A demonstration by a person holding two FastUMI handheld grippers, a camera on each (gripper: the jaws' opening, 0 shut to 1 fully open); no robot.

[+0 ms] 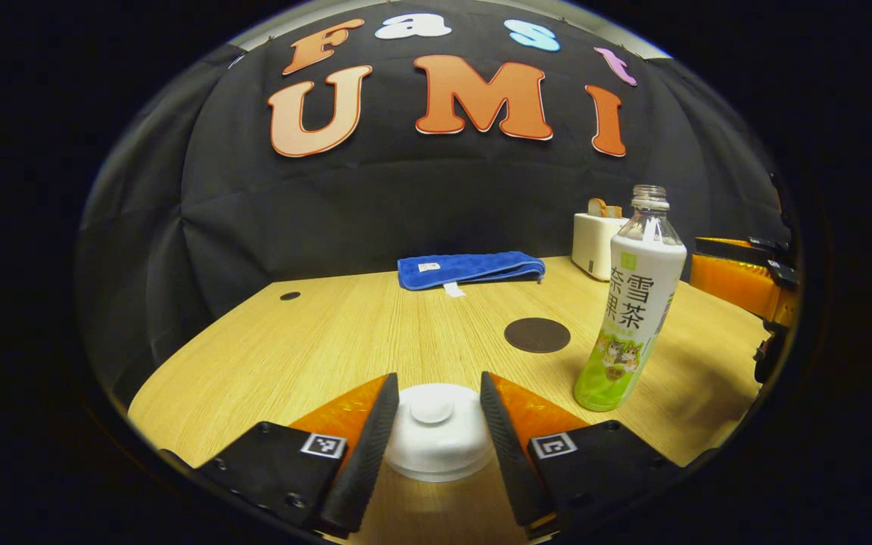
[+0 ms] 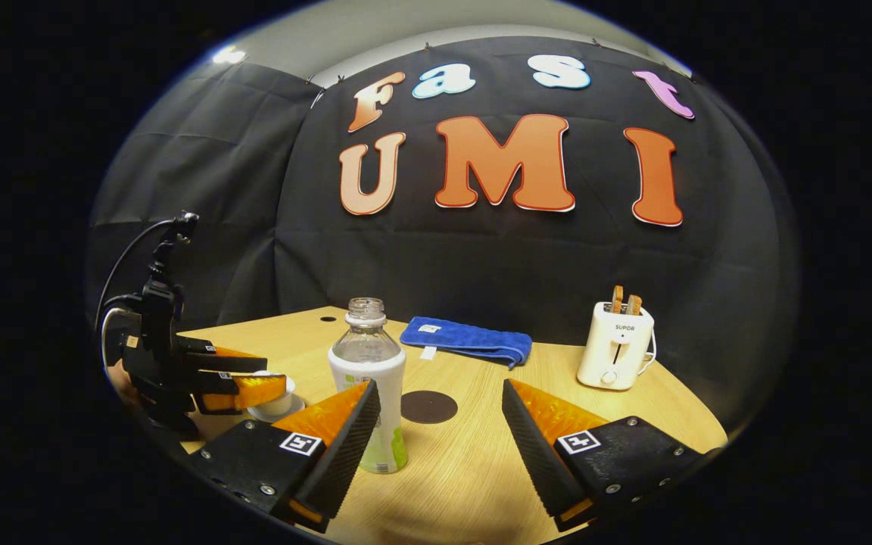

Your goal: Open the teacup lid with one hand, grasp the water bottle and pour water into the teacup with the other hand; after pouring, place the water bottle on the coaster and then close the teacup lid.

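Evidently nothing is done yet: the left gripper (image 1: 433, 424) straddles the lid (image 1: 436, 428) on the teacup, jaws spread either side; the right gripper (image 2: 442, 439) gapes near the upright bottle (image 2: 370, 378), coaster (image 2: 428, 406) bare.

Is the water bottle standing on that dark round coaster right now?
No. In the left gripper view the water bottle stands on the bare table, with the coaster apart on its left.

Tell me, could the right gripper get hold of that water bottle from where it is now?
Probably yes. The right gripper is open, and the water bottle stands upright on the table just ahead, beside its left finger. Nothing lies between them; the coaster sits behind. It would need to shift slightly sideways first.
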